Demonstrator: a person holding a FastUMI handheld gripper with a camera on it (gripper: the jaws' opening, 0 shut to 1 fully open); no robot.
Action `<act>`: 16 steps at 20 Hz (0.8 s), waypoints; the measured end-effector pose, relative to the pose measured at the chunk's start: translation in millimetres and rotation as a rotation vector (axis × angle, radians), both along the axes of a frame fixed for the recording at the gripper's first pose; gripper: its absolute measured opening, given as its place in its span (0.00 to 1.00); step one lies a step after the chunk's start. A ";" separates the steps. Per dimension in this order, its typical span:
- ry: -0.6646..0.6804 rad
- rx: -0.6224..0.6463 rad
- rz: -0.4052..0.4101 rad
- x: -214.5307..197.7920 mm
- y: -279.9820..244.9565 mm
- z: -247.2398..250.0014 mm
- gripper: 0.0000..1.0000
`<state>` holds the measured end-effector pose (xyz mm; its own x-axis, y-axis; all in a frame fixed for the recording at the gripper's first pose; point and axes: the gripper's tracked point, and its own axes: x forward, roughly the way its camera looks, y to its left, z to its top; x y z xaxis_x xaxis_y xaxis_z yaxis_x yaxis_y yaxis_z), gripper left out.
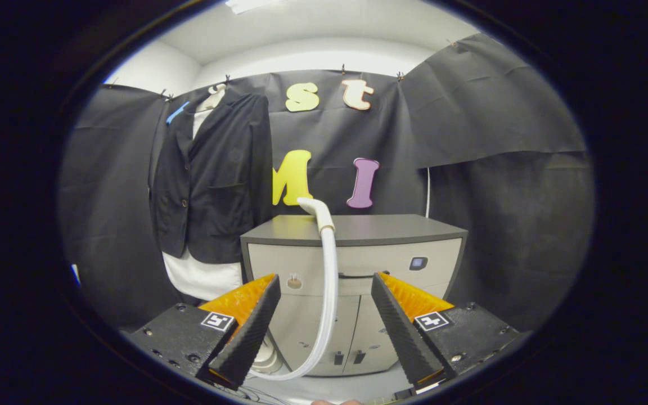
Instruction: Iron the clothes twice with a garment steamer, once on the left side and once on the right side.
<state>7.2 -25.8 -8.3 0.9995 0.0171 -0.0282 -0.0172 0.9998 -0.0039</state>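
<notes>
A dark blazer point(211, 174) over a white shirt point(200, 275) hangs on a hanger against the booth's cloth wall, beyond and to the left of my fingers. A white steamer hose point(328, 281) rises from the floor and bends onto the top of a grey cabinet point(358, 247); its upper end point(314, 207) rests there. My gripper point(324, 292) is open, fingers wide apart, with the hose seen in the gap well ahead of them and nothing held.
The grey cabinet has drawers, lower doors and a small button panel point(418, 262). A white round base point(268, 360) sits on the floor by the left finger. Black cloth walls close in on all sides. A thin white cable point(428, 191) runs down behind the cabinet.
</notes>
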 end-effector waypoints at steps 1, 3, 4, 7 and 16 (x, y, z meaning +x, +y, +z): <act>0.002 0.002 0.006 -0.3 -0.4 -0.1 1.00; 0.005 -0.003 0.017 2.2 -2.4 0.2 1.00; 0.008 -0.006 0.022 2.8 -2.4 0.7 1.00; 0.018 -0.005 0.030 7.3 -1.4 2.7 1.00; 0.029 -0.013 0.022 27.1 21.8 34.1 1.00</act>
